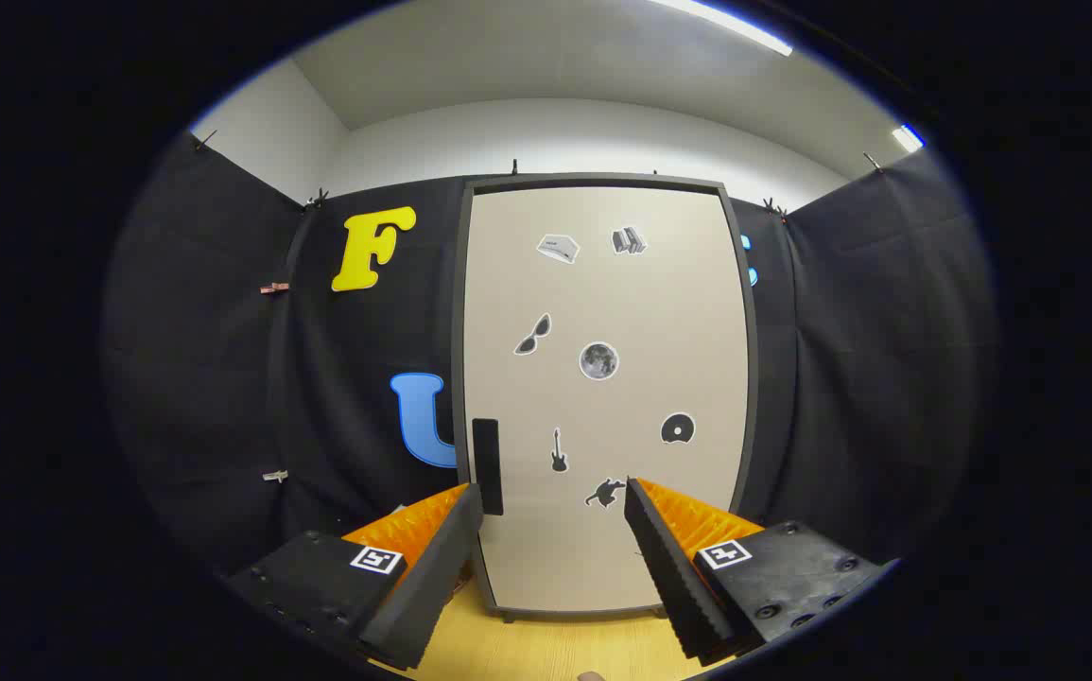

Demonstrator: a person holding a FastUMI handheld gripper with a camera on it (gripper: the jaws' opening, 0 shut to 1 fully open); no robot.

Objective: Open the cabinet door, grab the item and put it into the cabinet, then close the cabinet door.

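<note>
Along the left hangs the black cloth wall [224, 378], pinned up with small clips, and in front of it the claw's left finger [432, 558] reaches toward the cabinet. Just past that fingertip, close to the door's left edge, sits a dark upright handle [487, 465]. The cabinet [602, 184] stands straight ahead on the pale wooden counter [546, 648], its dark frame around a beige door [602, 549] that is shut flat. The door is dotted with small grey stickers: a box and a stack of books near the top, sunglasses and a round moon [598, 361] in the middle, then a guitar, a disc [677, 428] and a small dark figure lower down. The claw [553, 506] is open, its fingers spread wide with nothing between them but the lower part of the door beyond; the tips are near the door, though I cannot tell whether they touch it. The right finger [668, 558] points at the door's lower right area, with more black cloth hanging beyond it on that side. Above, a white ceiling carries bright strip lights [725, 24].
</note>
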